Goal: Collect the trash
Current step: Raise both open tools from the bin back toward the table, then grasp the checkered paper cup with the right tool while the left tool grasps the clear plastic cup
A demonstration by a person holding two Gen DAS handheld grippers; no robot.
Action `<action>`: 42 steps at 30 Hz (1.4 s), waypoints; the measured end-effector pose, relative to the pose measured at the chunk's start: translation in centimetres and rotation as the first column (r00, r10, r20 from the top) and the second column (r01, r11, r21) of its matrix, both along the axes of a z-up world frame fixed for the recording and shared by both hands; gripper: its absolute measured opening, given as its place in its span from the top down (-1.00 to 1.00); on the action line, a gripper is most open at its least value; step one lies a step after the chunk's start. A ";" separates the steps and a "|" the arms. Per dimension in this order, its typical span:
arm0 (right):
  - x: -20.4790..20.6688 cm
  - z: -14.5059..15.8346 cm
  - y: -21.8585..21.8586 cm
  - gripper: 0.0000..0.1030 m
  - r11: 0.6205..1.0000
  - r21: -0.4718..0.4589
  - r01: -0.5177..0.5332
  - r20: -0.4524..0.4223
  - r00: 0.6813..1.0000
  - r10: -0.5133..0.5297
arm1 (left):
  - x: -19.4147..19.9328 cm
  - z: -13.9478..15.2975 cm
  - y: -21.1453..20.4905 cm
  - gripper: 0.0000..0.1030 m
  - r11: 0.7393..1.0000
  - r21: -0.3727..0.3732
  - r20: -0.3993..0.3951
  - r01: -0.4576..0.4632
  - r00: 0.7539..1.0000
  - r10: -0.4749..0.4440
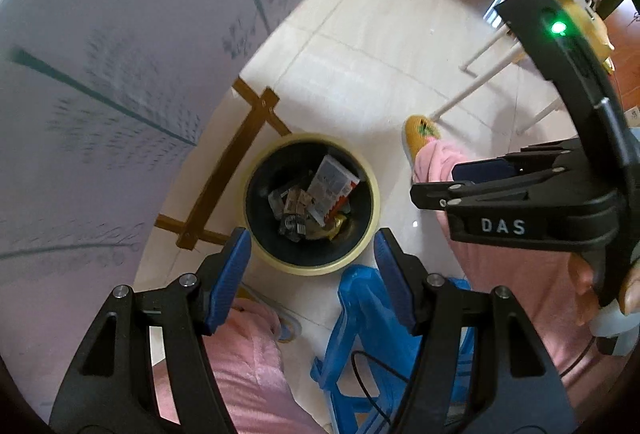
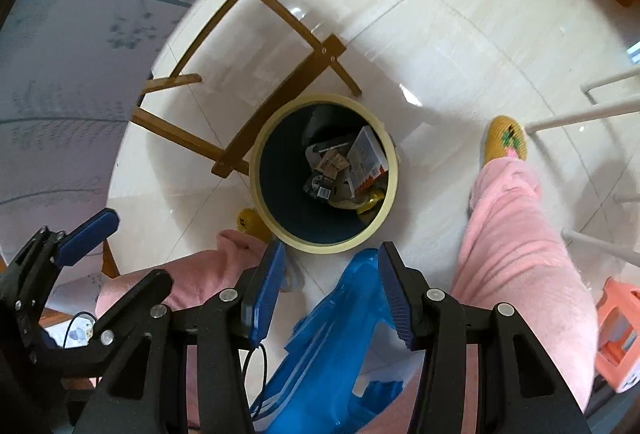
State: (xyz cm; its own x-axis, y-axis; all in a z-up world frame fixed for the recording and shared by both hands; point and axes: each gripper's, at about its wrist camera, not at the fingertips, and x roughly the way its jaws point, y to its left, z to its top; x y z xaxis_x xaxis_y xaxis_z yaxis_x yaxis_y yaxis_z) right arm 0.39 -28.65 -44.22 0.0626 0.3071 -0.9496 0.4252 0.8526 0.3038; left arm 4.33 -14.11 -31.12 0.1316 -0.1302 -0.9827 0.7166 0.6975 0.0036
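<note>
A round trash bin (image 1: pixel 308 269) with a pale yellow rim and dark inside stands on the tiled floor. Several wrappers and small boxes (image 1: pixel 320 197) lie in it. My left gripper (image 1: pixel 312 274) hangs above the bin's near edge, pointing down, its blue pads apart and nothing between them. The right gripper (image 1: pixel 460 181) shows from the side at the right. In the right wrist view the bin (image 2: pixel 320 248) and its trash (image 2: pixel 348 169) lie below my right gripper (image 2: pixel 330 286), which is open and empty. The left gripper (image 2: pixel 80 238) is at the left edge.
A blue plastic stool (image 1: pixel 360 334) (image 2: pixel 332 346) stands just below the grippers. A person's pink trouser legs (image 2: pixel 520 254) and yellow slipper (image 2: pixel 506 141) flank the bin. A cloth-covered table (image 1: pixel 100 73) with wooden legs (image 2: pixel 280 97) is beside it. White rack legs (image 1: pixel 472 89) stand at the right.
</note>
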 end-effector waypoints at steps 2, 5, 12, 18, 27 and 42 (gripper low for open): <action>-0.3 1.8 -0.1 0.04 1.000 -0.017 0.004 0.026 1.000 -0.003 | -0.4 1.9 0.3 -0.18 1.000 -0.024 0.025 -0.008 1.000 0.009; -0.4 5.0 -0.5 0.04 0.999 -0.048 0.007 0.082 0.997 -0.003 | -0.5 4.9 1.0 -0.18 0.998 -0.053 0.064 -0.028 0.997 0.032; 1.6 13.1 -1.5 0.05 0.998 -0.055 -0.005 0.198 0.980 0.016 | 1.1 12.6 3.3 -0.18 0.994 -0.096 0.163 -0.058 0.984 0.073; 5.9 21.3 -0.9 0.05 0.996 -0.061 -0.071 0.314 0.945 0.087 | 5.1 18.7 5.9 -0.18 0.993 -0.094 0.253 -0.077 0.962 0.098; 17.2 31.8 1.7 0.05 0.987 0.017 -0.158 0.416 0.899 0.136 | 16.1 25.6 12.3 -0.19 0.979 -0.103 0.324 -0.177 0.924 0.202; 40.2 37.0 9.7 -0.15 0.981 0.125 -0.149 0.472 0.878 0.073 | 37.0 23.9 22.9 -0.19 0.841 -0.245 0.112 -0.482 0.848 0.518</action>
State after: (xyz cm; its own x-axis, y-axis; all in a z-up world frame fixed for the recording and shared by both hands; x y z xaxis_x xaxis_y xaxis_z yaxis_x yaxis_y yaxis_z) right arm 40.60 -18.91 -7.27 0.4404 0.4773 -0.7604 0.1084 0.8125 0.5728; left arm 41.30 8.84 -7.26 0.3918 -0.1925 -0.8997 0.2706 0.9587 -0.0873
